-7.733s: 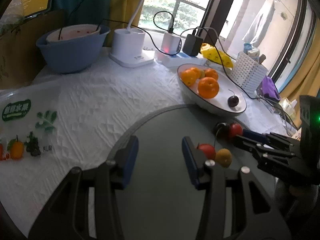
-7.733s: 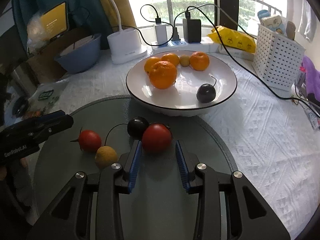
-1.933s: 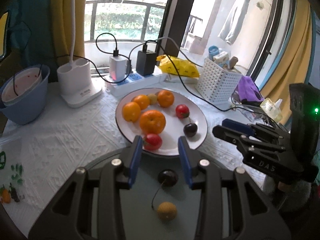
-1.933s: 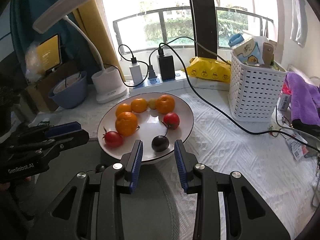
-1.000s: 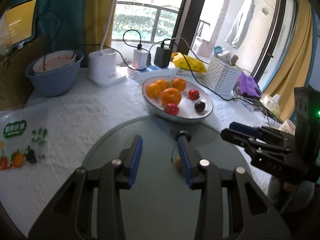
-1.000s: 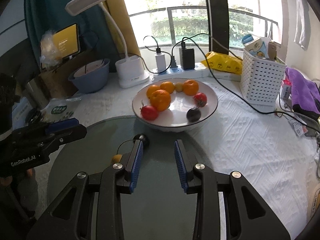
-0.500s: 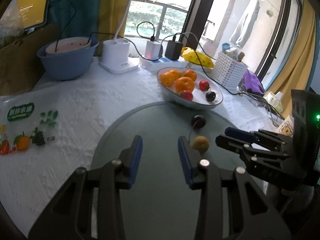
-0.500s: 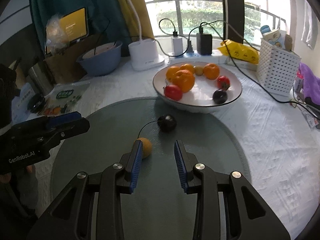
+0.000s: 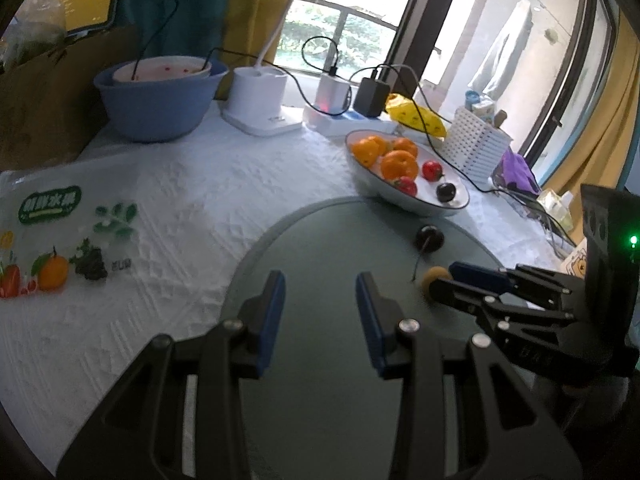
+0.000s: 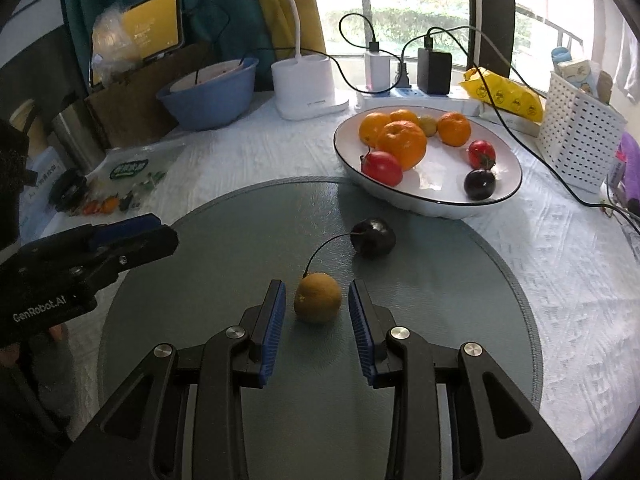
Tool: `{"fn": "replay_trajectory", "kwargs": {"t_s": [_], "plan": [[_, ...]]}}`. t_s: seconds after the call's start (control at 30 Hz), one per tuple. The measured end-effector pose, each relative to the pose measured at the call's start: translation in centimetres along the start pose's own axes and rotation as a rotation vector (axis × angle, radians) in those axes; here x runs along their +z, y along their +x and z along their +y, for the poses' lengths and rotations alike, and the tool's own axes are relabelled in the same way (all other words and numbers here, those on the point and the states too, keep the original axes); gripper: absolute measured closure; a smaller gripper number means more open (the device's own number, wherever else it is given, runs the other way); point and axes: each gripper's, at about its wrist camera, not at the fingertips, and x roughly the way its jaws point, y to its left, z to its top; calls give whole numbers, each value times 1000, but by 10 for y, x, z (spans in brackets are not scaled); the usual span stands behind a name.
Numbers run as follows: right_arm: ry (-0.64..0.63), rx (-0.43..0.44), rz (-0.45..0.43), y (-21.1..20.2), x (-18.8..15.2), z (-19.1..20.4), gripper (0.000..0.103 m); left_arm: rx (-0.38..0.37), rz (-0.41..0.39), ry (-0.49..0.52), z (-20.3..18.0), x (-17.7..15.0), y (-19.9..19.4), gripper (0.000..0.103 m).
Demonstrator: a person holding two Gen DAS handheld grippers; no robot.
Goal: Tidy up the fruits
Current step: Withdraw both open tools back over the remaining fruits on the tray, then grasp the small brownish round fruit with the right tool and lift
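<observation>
While it lies on the round grey mat [image 10: 460, 320], the small yellow-brown fruit [image 10: 318, 297] sits between the blue pads of the right gripper [image 10: 317, 300] — jaws apart, a gap on either side, neither pad touching it. Just beyond it rests a dark cherry [image 10: 374, 237], its long stem curving toward the yellow fruit. Farther back, at the mat's edge, the white plate [image 10: 504, 196] holds oranges, two red fruits and another dark one. The left gripper [image 9: 320, 292] hovers over bare mat to the left, its jaws spread with nothing between them.
</observation>
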Motion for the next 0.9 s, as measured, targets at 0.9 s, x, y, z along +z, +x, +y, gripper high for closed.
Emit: {"fn": "replay_trajectory", "kwargs": {"t_s": [0.9], "plan": [[27,0,-23,-15,-6,-20,75,1,5,55,-28,4,2,64]]}}
